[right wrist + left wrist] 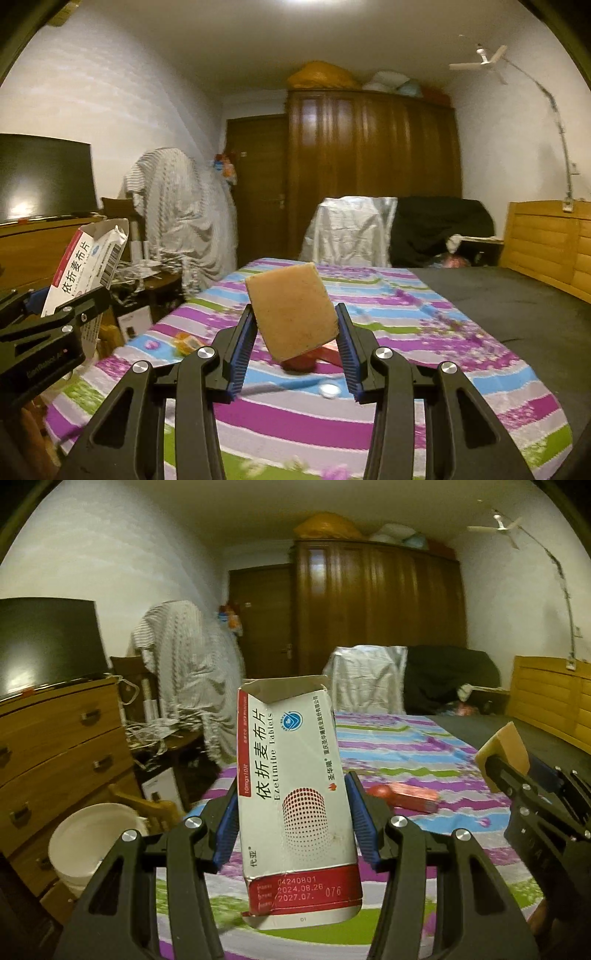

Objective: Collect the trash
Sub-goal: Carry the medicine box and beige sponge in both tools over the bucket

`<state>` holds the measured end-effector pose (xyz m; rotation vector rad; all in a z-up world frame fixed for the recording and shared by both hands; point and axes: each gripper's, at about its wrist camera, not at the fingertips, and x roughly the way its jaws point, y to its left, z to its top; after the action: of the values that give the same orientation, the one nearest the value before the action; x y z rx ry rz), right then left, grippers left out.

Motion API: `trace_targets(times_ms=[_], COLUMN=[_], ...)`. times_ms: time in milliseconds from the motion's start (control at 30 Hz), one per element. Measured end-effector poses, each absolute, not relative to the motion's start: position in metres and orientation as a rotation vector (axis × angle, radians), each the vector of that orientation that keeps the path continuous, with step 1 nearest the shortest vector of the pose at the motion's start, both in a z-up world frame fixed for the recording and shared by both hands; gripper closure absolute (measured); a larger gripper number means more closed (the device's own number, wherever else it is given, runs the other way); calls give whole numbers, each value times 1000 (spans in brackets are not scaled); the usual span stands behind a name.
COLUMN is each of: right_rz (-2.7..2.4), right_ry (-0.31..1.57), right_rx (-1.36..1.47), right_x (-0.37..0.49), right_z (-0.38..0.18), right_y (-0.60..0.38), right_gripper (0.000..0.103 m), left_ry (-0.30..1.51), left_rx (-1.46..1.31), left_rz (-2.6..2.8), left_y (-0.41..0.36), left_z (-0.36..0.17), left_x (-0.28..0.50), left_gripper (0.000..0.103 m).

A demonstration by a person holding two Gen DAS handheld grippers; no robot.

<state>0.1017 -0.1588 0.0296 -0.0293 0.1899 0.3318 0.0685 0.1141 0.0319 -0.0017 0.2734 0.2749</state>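
My left gripper (291, 808) is shut on an empty white and red tablet box (295, 794), held upright above the striped bedspread (388, 753). The box also shows in the right wrist view (88, 258) at the far left. My right gripper (295, 332) is shut on a tan sponge block (291, 310), tilted, held above the bed. The sponge shows in the left wrist view (502, 749) at the right. A red wrapper-like item (406, 794) lies on the bedspread; in the right wrist view (314, 358) it is partly hidden behind the sponge.
A white bucket (96, 842) stands on the floor left of the bed beside a wooden dresser (55, 746). A small yellow-orange item (188, 341) and a white round cap (328, 389) lie on the bedspread. A wardrobe (369, 147) and covered furniture stand at the back.
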Motion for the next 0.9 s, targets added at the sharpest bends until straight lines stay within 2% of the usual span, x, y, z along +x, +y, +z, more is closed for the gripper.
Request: trace_targets(times_ms=[467,900], right_rz=[604,836], right_ry=[199,316], right_rx=[-92,-167], right_x=[116,120], right_z=[61,64], right_y=[8,194], right_gripper=[59,59], left_ry=[280,339], left_rx=[-65,-120], left_rz=[499,662], left_y=[229,335], left_z=[49,47], left_x=[42,19], left_gripper=[52,52])
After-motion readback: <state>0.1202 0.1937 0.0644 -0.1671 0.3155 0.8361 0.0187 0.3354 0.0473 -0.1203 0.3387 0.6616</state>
